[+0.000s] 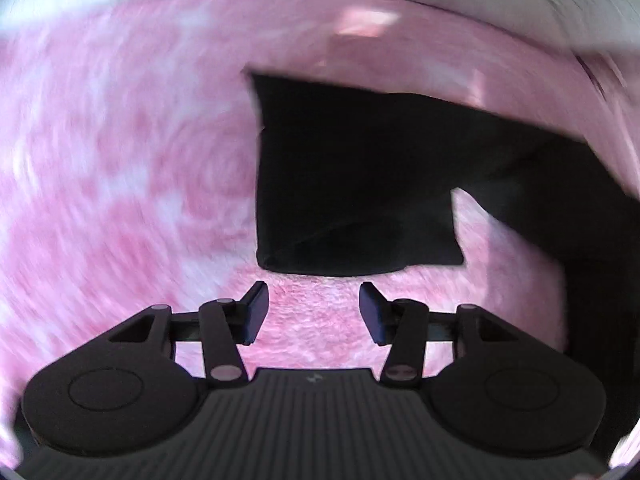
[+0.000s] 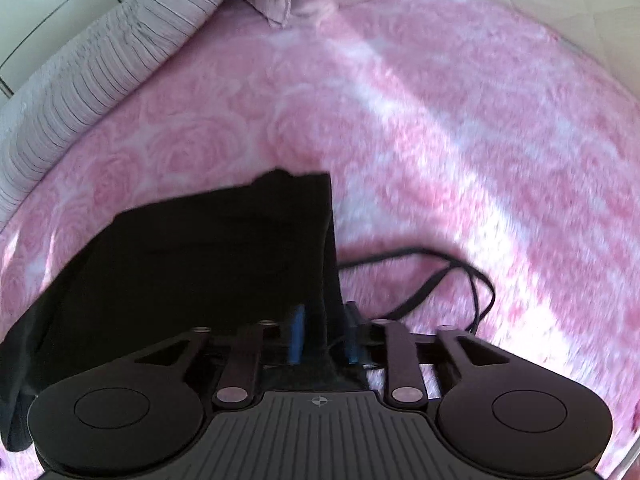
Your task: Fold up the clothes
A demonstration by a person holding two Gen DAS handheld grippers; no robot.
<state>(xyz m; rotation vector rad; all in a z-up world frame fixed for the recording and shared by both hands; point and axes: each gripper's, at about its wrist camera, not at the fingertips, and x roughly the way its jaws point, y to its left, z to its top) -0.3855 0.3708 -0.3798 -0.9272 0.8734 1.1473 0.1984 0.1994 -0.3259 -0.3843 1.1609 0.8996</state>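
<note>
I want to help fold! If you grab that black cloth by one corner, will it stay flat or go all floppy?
Probably floppy: the black cloth already lies in soft folds and creases on the pink blanket. It looks thin, so likely light. Its thin cord curls loosely beside it and would probably dangle.

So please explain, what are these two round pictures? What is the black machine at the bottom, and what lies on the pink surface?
Each picture comes from a small camera on a hand-held gripper that a person carries, one per hand. The left hand-held gripper is open and empty above a pink blanket, just short of a black garment. The right hand-held gripper has an edge of the same garment between its blue pads; whether they press it is unclear. A thin black cord lies beside it.
</note>
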